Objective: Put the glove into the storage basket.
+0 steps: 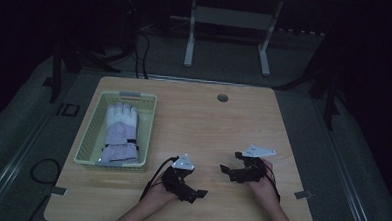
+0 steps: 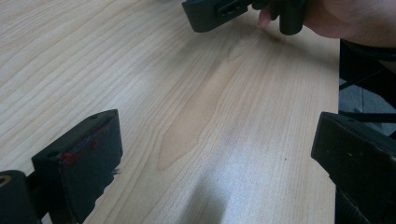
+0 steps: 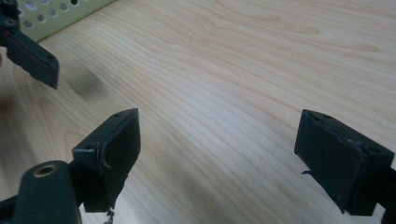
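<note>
Glove (image 1: 120,132) lying flat inside the basket (image 1: 94,131), apparently already put away. Left gripper (image 1: 196,194) and right gripper (image 1: 227,169) low over bare counter (image 1: 208,121) right of the basket, jaws apart, empty. Probably nothing left.

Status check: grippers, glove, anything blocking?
Left gripper open, empty. Right gripper open, empty. Glove lying in basket. Table between unobstructed.
</note>
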Tool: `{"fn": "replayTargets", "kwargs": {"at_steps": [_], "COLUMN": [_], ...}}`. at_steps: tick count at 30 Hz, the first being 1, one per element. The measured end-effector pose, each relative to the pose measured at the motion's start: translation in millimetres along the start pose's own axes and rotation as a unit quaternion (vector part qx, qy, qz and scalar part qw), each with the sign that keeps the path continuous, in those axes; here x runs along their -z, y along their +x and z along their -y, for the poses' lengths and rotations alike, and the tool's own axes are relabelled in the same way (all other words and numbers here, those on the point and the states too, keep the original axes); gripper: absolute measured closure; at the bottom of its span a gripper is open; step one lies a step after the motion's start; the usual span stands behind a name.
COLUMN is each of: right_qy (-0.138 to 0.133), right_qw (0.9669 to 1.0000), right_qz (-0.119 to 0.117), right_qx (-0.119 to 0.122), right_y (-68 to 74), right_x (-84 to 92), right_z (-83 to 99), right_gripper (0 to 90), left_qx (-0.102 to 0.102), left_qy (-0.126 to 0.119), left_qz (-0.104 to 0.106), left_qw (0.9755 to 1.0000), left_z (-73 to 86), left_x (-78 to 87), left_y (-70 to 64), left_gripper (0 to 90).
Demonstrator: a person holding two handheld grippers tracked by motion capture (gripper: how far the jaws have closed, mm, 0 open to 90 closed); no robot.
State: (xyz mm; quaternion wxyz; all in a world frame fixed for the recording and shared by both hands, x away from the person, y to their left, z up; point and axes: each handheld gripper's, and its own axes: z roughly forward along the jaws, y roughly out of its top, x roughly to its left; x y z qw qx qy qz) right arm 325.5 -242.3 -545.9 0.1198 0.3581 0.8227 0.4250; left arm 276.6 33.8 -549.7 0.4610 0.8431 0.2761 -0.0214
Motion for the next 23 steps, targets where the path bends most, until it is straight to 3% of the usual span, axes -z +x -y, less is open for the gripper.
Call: {"fn": "replayTargets", "kwargs": {"at_steps": [5,13,23], "right_qy": [0.002,0.003,0.007], "right_qw": [1.0,1.0,1.0], "right_qz": [-0.005,-0.002,0.004], "right_qx": [-0.003,-0.008,-0.005], "right_y": [-1.2,-3.4,-4.8], "right_x": [1.6,0.7,-0.8], "right_z": [7.0,13.0,13.3], "right_gripper": [14.5,14.5,14.8], "left_qx": [-0.01,-0.005,-0.017], "left_qy": [0.007,-0.011,-0.017], "left_qz": [-0.01,-0.006,0.003], "left_qw": [0.9999,0.9999,0.9997], "left_z": [1.6,6.2,10.5], "left_x": [-5.0,-8.0,-7.8], "left_y": [-2.5,-2.2,-2.5], "left_gripper": [2.4,2.4,2.4]}}
